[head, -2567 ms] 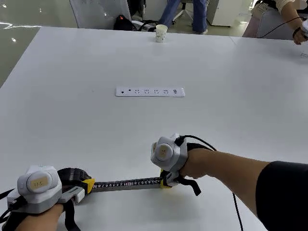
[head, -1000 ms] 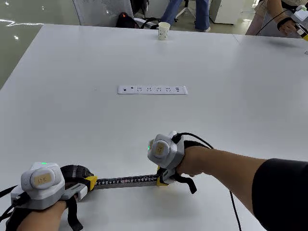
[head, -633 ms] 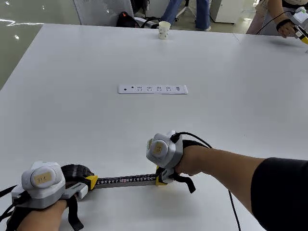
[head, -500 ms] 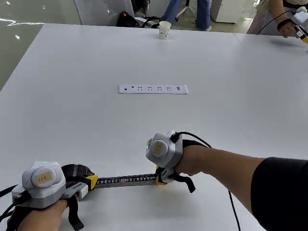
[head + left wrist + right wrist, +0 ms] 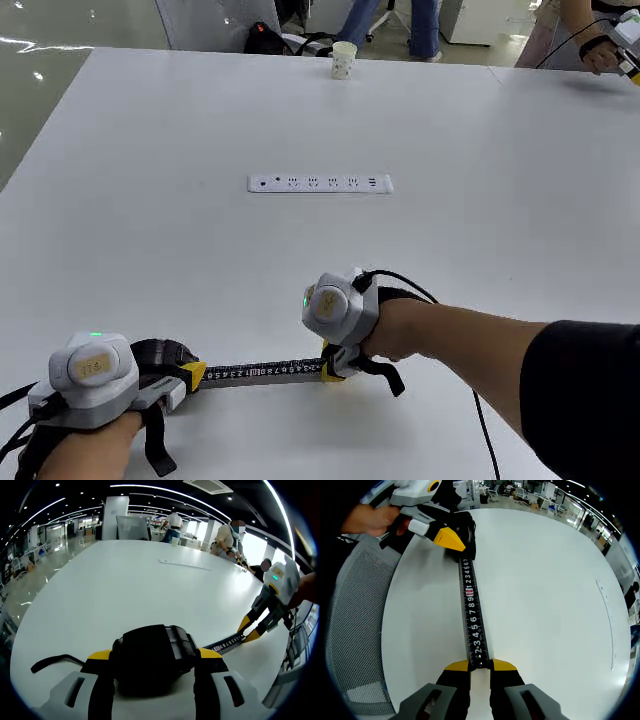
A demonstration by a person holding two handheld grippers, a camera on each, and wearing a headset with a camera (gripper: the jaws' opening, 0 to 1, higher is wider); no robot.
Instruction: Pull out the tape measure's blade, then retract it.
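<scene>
The black tape measure case (image 5: 160,356) rests on the white table (image 5: 320,120) at the near left. My left gripper (image 5: 176,372) is shut on the case (image 5: 150,647), with its yellow-tipped jaws on either side. The blade (image 5: 262,372) runs flat along the table from the case to my right gripper (image 5: 333,367), which is shut on the blade's end. In the right gripper view the numbered blade (image 5: 472,610) stretches from the right gripper (image 5: 480,667) up to the case (image 5: 465,527). The left gripper view has the right gripper (image 5: 254,630) at the far end of the blade (image 5: 226,643).
A white power strip (image 5: 320,183) lies mid-table. A paper cup (image 5: 343,59) stands near the far edge. People stand and sit beyond the table, and one person's hand (image 5: 598,52) is at the far right corner. A mesh chair (image 5: 357,630) is beside the near edge.
My right gripper has moved left toward the case, and the exposed blade is a little shorter. The left gripper and case have stayed put. The head camera shifted slightly.
</scene>
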